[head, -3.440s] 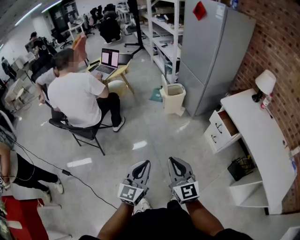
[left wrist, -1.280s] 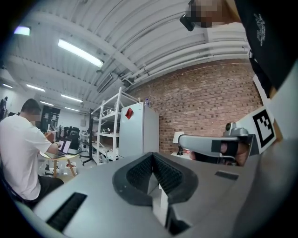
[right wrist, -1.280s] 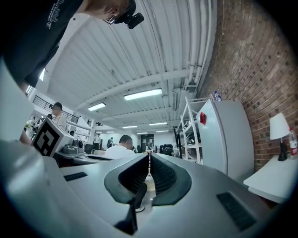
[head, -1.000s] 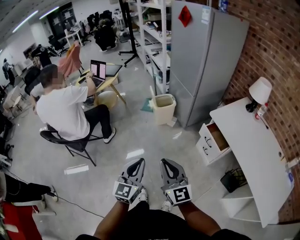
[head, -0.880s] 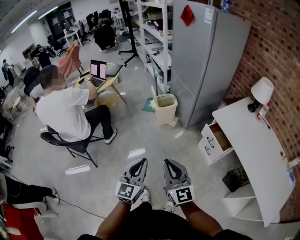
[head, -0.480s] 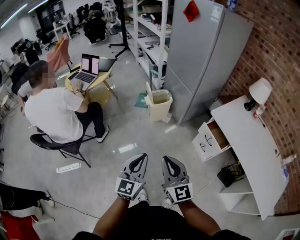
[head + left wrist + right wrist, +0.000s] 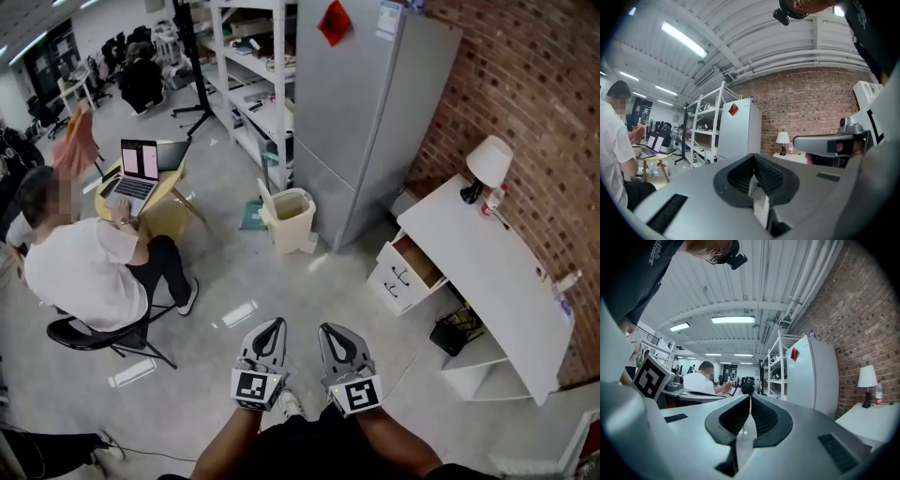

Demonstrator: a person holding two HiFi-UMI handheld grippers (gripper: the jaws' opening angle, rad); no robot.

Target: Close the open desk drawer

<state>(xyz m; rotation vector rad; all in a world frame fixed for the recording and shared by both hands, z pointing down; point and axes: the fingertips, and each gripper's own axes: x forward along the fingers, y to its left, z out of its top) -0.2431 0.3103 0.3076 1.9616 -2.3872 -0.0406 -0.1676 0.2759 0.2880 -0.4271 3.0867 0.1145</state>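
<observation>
We judge this to be the approach, with no contact made yet. Nearest us, at our waist, the left gripper [image 7: 272, 324] and the right gripper [image 7: 331, 329] are held level and side by side, pointing out over the bare grey floor [image 7: 309, 291]. The open drawer [image 7: 418, 262] lies well apart from both, farther off and to the right. It is pulled out from the near-left end of the white desk [image 7: 487, 258], with its brown inside showing and its front panel facing the open floor. The next move, as we read it, calls for closing that gap and turning right. We would then set one gripper flat against the drawer front and push it straight in toward the brick wall [image 7: 534, 103], square enough that it does not jam. The right gripper looks the handier one, since it is on the drawer's side. As for the fingers, the left gripper's ridged pads [image 7: 765, 174] are clenched together with nothing between them. The right gripper's pads [image 7: 761, 417] also meet along a thin line, and they grasp nothing and touch nothing. Closed tips would suit a push well enough, so we see no need to open them. Beyond the drawer a lamp [image 7: 487, 161] stands at the desk's far end. Farther left are a bin [image 7: 291, 217], a tall grey fridge [image 7: 361, 112] and a seated person [image 7: 80, 272] at a laptop [image 7: 139, 161].
</observation>
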